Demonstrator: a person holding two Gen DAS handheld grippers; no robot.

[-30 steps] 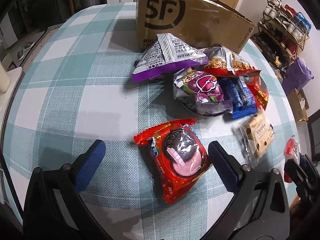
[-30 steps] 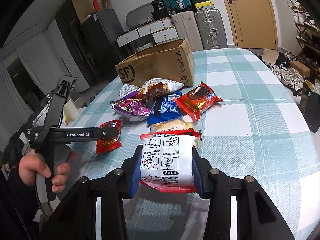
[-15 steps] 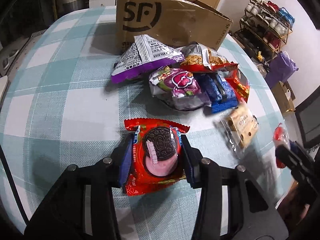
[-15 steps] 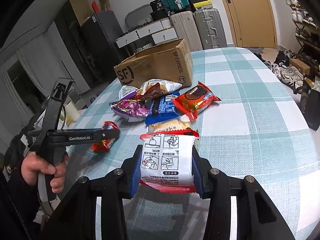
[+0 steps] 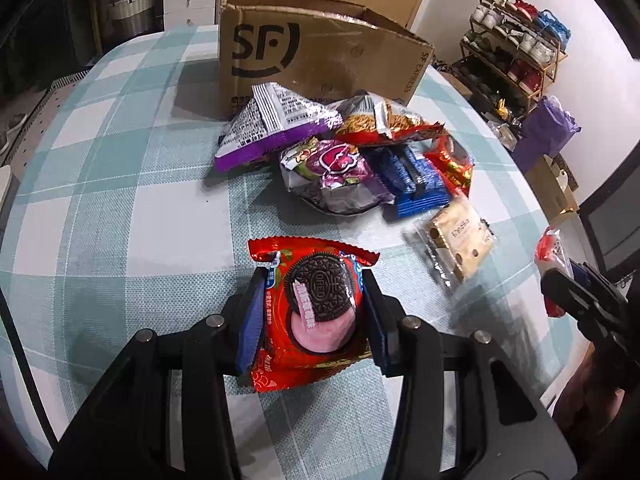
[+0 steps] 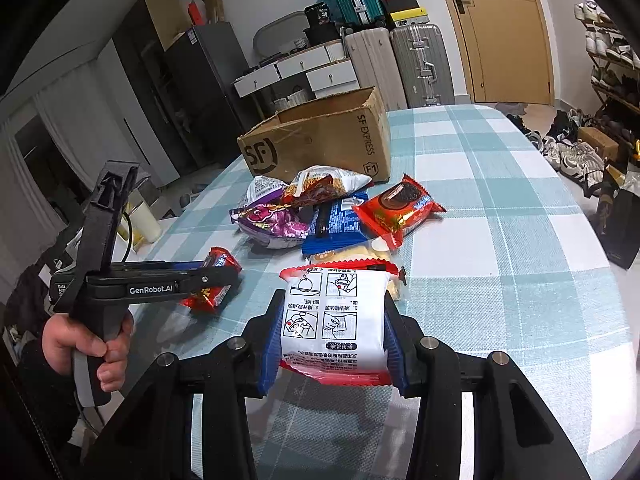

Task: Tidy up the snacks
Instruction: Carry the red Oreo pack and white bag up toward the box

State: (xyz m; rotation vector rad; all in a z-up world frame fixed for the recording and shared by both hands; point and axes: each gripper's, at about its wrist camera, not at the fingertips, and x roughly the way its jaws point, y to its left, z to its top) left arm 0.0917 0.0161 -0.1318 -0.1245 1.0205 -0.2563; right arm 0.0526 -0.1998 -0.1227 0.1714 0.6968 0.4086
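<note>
My left gripper [image 5: 313,278] is shut on a red Oreo packet [image 5: 320,320], with the blue pads pressing both of its sides low over the checked tablecloth [image 5: 120,208]. In the right wrist view, my right gripper [image 6: 334,300] is shut on a white packet with red ends [image 6: 336,320], held above the cloth. That view also shows the left gripper [image 6: 224,276] from the side, gripped by a hand [image 6: 80,344]. An open SF cardboard box [image 5: 304,48] stands at the back of the table. A pile of snack bags [image 5: 340,172] lies in front of it.
The pile holds a purple-and-silver bag [image 5: 276,124], a blue packet [image 5: 412,180], a beige biscuit pack [image 5: 456,236] and a second red Oreo packet [image 6: 400,208]. A pale cup [image 6: 144,220] stands at the table's left edge. Suitcases [image 6: 400,60] and shoe racks [image 5: 516,40] stand beyond the table.
The left gripper's jaws went from wide open around the red Oreo packet to shut on it. The right gripper kept still, holding the white packet.
</note>
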